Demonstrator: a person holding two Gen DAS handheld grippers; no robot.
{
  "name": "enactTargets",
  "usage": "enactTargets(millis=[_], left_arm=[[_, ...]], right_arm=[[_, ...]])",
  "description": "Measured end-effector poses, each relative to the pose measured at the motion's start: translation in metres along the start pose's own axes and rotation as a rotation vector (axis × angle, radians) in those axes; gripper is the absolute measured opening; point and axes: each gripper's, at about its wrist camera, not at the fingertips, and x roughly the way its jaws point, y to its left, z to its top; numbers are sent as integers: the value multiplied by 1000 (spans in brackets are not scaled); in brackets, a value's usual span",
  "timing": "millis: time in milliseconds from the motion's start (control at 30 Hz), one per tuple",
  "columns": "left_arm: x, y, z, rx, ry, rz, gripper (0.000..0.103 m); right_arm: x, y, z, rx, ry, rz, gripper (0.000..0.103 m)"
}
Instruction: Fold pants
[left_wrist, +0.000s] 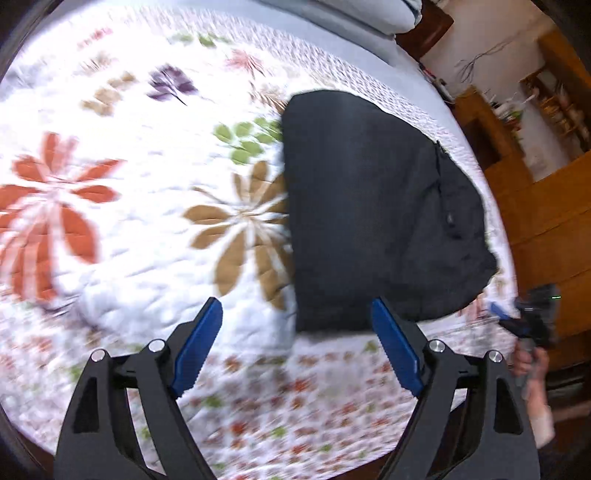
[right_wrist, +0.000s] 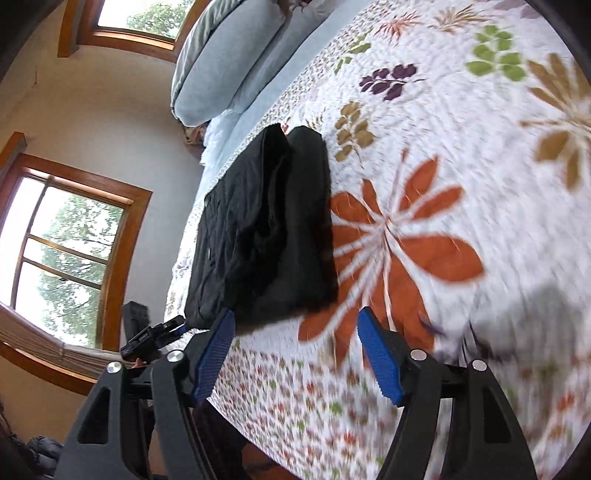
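- Already at the nearest point, your left tool (left_wrist: 295, 347) stood released, its blue pads (left_wrist: 197, 347) spread wide with only quilt showing between them and nothing gripped; a careless dip from there could have snagged the bedspread and dragged the bundle with it.
- Likewise your right tool (right_wrist: 297, 354) hung open and empty, its pads (right_wrist: 380, 356) parted over the flowered quilt (right_wrist: 424, 236), so any loss of the fold would have come from a bump, not from a slipped hold.
- Just beyond both tools, the black pants (left_wrist: 369, 206) lay on the bed as a compact folded stack, and the near edge sat close to the tips; a sweep across it could have flipped the top layer open.
- Seen from the right wrist, the stack (right_wrist: 266, 229) looked uneven, with a rumpled ridge down the middle and two rounded humps at the far end; I judged that the layers could have slumped or sprung apart if left unpressed.
- Farther out, the stack rested near the side edge of the bed (left_wrist: 495, 229), and the corner toward that edge looked loose; a nudge that way might have sent it sliding toward the floor.
- Both views were blurred, so you could have misjudged how squarely the edges were aligned.
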Motion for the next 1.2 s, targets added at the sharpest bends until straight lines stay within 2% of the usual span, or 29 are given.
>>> enactTargets(millis=[100,200,333,500,600,733,967,1100,1200], left_arm=[[-18,-14,-13,40,-46,57,88],[-40,-38,-24,99,-115,103,89],[-67,-75,-37,166,-181,104,90],[-100,-112,-56,246,-265,94,94],[-122,-135,-70,310,-321,100,95],[-146,-154,-83,348,-364,84,96],[-173,-174,-100,395,-440,133,99],[-181,-181,-107,406,-448,148,100],[-186,-184,-110,402,-441,132,100]], right_arm=[[-7,28,-18,-36,-25,-59,71],[-15,50,-35,-73,-54,-124,88],[-22,95,-54,-118,-119,-223,99],[-23,145,-68,-217,-178,-362,99],[-27,165,-76,-242,-215,-377,99],[-30,192,-89,-286,-252,-413,99],[-34,231,-115,-388,-318,-523,99],[-32,254,-129,-464,-364,-589,99],[-29,268,-137,-501,-389,-628,99]])
